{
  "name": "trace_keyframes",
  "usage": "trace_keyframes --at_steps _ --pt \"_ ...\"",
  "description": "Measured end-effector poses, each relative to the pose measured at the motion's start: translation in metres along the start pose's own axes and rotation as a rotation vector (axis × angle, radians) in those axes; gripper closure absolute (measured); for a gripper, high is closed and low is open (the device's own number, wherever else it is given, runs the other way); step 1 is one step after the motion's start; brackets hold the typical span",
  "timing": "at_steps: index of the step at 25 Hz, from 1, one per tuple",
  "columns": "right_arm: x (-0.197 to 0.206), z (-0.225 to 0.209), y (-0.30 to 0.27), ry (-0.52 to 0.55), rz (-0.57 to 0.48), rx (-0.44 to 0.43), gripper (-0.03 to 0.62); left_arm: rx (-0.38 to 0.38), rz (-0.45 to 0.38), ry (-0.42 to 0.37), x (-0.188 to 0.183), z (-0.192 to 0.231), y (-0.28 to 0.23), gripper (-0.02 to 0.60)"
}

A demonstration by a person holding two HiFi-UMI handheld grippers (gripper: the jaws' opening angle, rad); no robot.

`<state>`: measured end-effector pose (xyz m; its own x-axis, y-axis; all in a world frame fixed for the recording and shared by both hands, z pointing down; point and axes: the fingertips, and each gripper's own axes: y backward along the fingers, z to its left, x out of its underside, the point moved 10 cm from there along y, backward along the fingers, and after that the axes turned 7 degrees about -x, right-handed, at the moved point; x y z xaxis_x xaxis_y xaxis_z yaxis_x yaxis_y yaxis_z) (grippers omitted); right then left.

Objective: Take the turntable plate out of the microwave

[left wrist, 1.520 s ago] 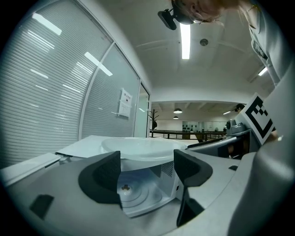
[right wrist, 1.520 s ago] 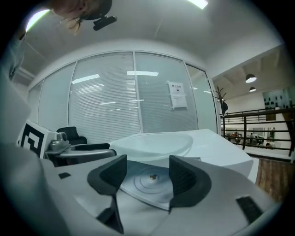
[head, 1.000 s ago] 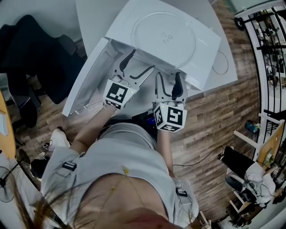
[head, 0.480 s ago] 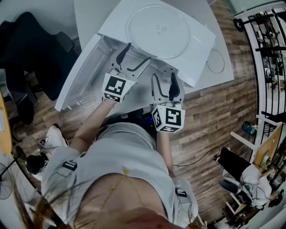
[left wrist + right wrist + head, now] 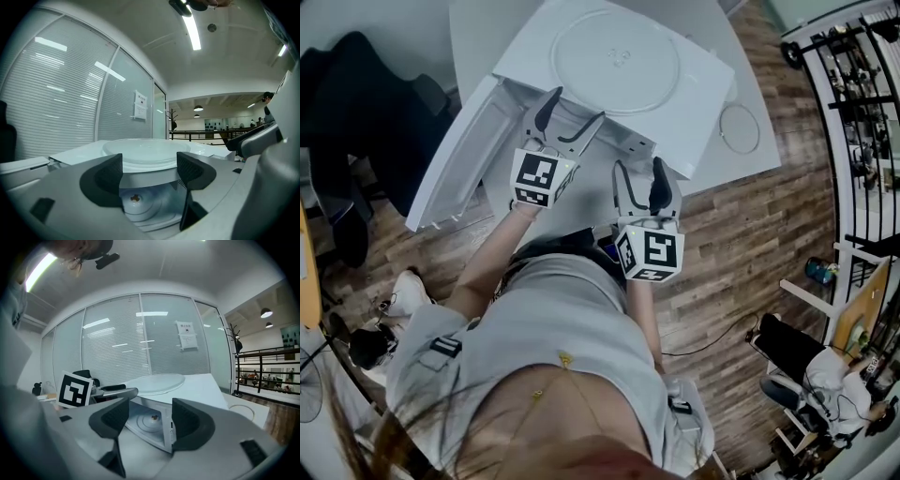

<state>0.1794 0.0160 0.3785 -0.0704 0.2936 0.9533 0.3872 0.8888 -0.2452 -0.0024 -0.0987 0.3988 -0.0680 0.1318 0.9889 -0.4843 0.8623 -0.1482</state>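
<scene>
The clear glass turntable plate (image 5: 615,58) lies flat on top of the white microwave (image 5: 705,77), whose door (image 5: 455,169) hangs open to the left. My left gripper (image 5: 572,111) is open and empty at the cavity mouth, just below the plate's level. In the left gripper view the plate (image 5: 146,152) shows above the jaws (image 5: 150,171) and the bare cavity floor with its drive hub (image 5: 135,199) below. My right gripper (image 5: 639,173), open and empty, hangs in front of the microwave's right corner. The right gripper view shows the plate (image 5: 157,380) beyond its jaws (image 5: 150,420).
The microwave stands on a white table (image 5: 727,169). A thin clear ring (image 5: 739,128) lies on the table to the right of the microwave. A dark chair (image 5: 366,103) stands at the left, wooden floor (image 5: 750,244) at the right. Black railings (image 5: 853,84) run along the far right.
Both grippers stay open and empty and have drawn back a little from the microwave toward the person. The plate has not moved on the microwave top.
</scene>
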Motion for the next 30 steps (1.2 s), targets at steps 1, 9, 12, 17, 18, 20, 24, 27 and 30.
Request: trace_keyframes --at_steps 1,9,12,17,18,20,24,27,30 --pt "0.0 -0.001 0.001 0.001 -0.006 0.002 0.321 -0.002 -0.001 0.002 0.001 0.0 0.0 0.227" --pt "-0.001 -0.003 0.004 0.014 -0.023 -0.009 0.321 -0.018 0.013 -0.005 -0.001 -0.002 -0.001 0.227" --pt "-0.001 -0.003 0.004 0.006 -0.035 -0.01 0.321 -0.016 0.027 -0.014 -0.003 -0.001 0.002 0.227" --pt "-0.002 -0.001 0.001 0.018 -0.04 -0.022 0.321 0.013 0.038 0.007 -0.003 0.0 0.014 0.227" --pt "-0.002 0.0 0.0 0.016 -0.04 -0.027 0.321 0.021 0.041 0.009 -0.003 -0.001 0.017 0.227" --pt "-0.001 0.002 -0.001 0.015 -0.039 -0.037 0.322 0.035 0.047 0.019 -0.002 -0.002 0.023 0.229" --pt "-0.001 0.007 -0.003 0.024 -0.034 -0.062 0.327 0.054 0.061 0.048 0.002 -0.002 0.033 0.229" --pt "0.0 0.011 -0.003 0.028 -0.035 -0.079 0.33 0.06 0.066 0.061 0.006 -0.003 0.041 0.23" --pt "0.003 0.013 -0.003 0.027 -0.036 -0.086 0.345 0.083 0.078 0.079 0.009 -0.005 0.048 0.237"
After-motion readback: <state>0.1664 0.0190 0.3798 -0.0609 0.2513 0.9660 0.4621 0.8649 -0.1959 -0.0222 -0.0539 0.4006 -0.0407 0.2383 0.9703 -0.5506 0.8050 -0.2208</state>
